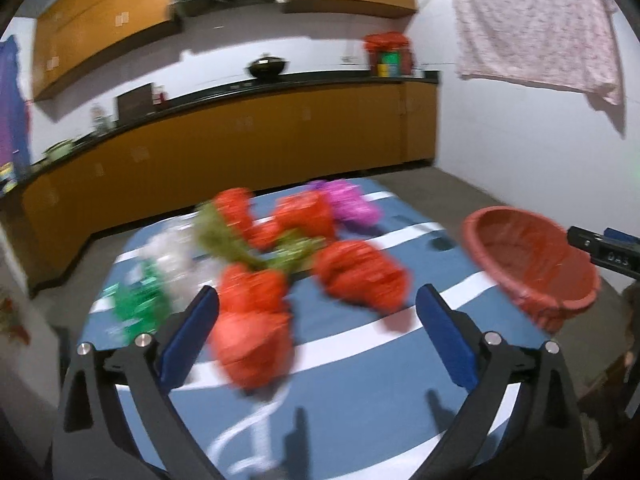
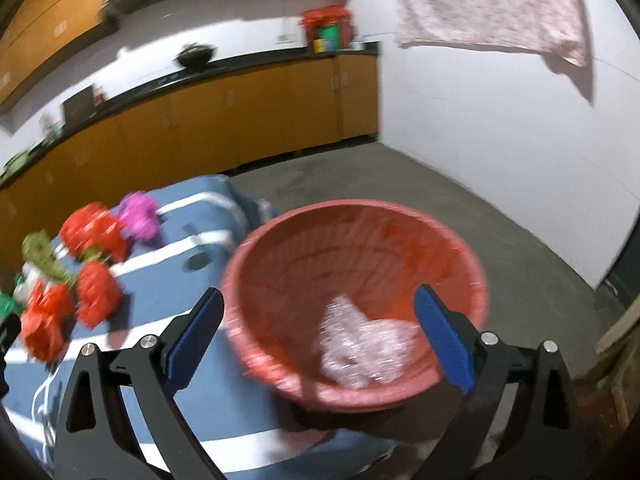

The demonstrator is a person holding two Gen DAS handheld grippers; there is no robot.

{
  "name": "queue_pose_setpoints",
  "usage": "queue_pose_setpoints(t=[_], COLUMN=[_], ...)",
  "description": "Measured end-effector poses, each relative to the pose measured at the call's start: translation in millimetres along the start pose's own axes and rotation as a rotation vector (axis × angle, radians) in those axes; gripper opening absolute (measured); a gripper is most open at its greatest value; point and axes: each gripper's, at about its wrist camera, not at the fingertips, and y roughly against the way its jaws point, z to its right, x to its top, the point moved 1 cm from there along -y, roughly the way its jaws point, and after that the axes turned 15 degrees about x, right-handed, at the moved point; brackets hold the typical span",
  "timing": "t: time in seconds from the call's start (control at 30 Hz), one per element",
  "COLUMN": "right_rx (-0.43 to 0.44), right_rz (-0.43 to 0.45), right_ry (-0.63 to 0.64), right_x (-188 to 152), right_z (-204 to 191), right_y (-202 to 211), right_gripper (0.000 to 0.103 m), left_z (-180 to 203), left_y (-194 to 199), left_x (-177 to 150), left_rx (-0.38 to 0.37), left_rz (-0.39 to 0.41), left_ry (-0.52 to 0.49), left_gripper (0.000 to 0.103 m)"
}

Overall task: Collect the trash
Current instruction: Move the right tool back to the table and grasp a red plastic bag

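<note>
Several crumpled wrappers lie on a blue table with white stripes [image 1: 360, 408]: red ones [image 1: 252, 344], an olive one [image 1: 224, 236], a purple one [image 1: 352, 204], a clear one [image 1: 176, 256] and a green one [image 1: 136, 304]. My left gripper [image 1: 316, 332] is open, its left finger beside the nearest red wrapper. A red basket [image 2: 356, 304] stands at the table's right edge with a clear crumpled wrapper [image 2: 364, 348] inside. My right gripper [image 2: 320, 336] is open over the basket. The basket also shows in the left wrist view [image 1: 532, 264].
Orange kitchen cabinets with a dark counter [image 1: 248, 140] run along the back. A black wok [image 1: 267, 67] and a red bag [image 1: 387, 53] sit on it. A pink cloth [image 1: 536, 24] hangs on the right wall. Grey floor [image 2: 440, 192] lies right of the table.
</note>
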Motion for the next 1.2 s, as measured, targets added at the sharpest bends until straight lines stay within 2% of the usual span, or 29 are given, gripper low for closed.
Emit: queue_pose_setpoints(t=[0.17, 0.4, 0.5, 0.63, 0.83, 0.87, 0.97, 1.03, 1.2], right_rx=[0.128, 0.285, 0.306, 0.288, 0.285, 0.290, 0.309, 0.337, 0.341], right_rz=[-0.034, -0.082, -0.120, -0.169, -0.225, -0.233, -0.277, -0.310, -0.293], right_ry=[0.058, 0.171, 0.196, 0.207, 0.215, 0.216, 0.230, 0.216, 0.198], right_x=[-4.1, -3.7, -4.1, -6.4, -10.2, -11.3, -15.7, -17.6, -16.9], right_z=[-52.1, -131.9, -153.4, -168.9, -176.4, -178.9, -182.3, -181.0, -170.0], right_y=[-15.6, -55.5, -80.9, -114.2, -144.4, -148.3, -157.4, -161.8, -153.5], right_gripper=[0.095, 0.092, 0.089, 0.089, 0.086, 0.084, 0.071, 0.055, 0.047], left_z=[-46.3, -87.8, -107.2, -125.5, -122.9, -119.7, -108.5, -99.6, -76.2], left_y=[-2.5, -3.3, -8.8, -17.1, -24.8, -26.5, -30.7, -34.2, -45.8], left_x=[-17.8, -30.9, -37.3, -44.5, -42.7, -41.3, -37.2, -33.2, -25.0], left_rx=[0.081, 0.133, 0.146, 0.148, 0.125, 0.117, 0.091, 0.073, 0.040], left_rz=[-0.042, -0.067, -0.097, -0.138, -0.137, -0.134, -0.128, -0.130, -0.152], left_ry=[0.062, 0.134, 0.185, 0.257, 0.253, 0.248, 0.232, 0.222, 0.201], left_gripper=[0.098, 0.098, 0.098, 0.098, 0.098, 0.098, 0.098, 0.098, 0.098])
